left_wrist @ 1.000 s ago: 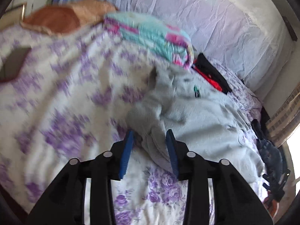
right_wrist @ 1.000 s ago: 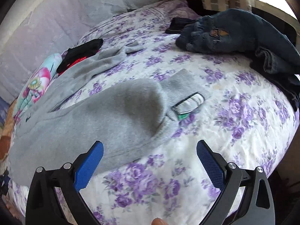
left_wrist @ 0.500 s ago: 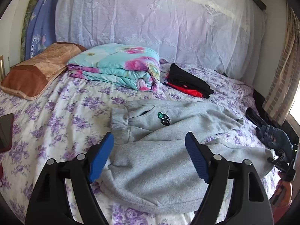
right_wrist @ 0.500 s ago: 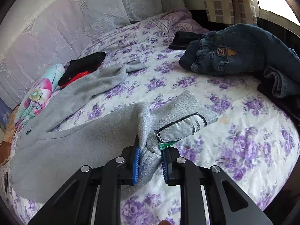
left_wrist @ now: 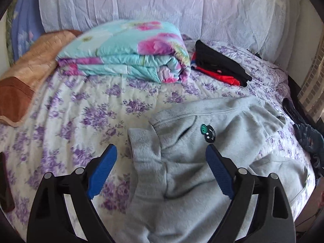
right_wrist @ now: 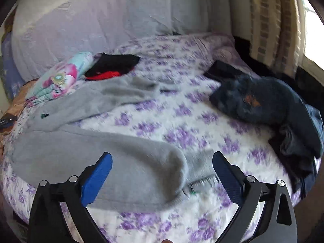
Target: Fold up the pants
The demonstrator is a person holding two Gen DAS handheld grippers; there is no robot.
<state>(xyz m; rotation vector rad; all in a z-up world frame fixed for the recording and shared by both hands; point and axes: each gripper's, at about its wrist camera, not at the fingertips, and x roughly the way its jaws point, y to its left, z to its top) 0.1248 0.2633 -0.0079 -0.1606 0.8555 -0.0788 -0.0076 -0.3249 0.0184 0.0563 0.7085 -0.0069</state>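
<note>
Both tongs, left [left_wrist: 161, 174] and right [right_wrist: 162, 179], have just been opening and stand apart, empty, above the grey pants [left_wrist: 192, 172] spread on the bed [left_wrist: 81, 111]. Farther back lies a folded blanket [left_wrist: 129, 50].

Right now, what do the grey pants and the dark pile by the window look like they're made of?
Grey pants: looks like soft fleece or brushed knit, matte, with a fuzzy nap and rounded, limp folds.
Dark pile: probably denim jeans, dark blue, with thick folds and a tan patch that looks like a waistband label; motion blur hides the weave.
</note>
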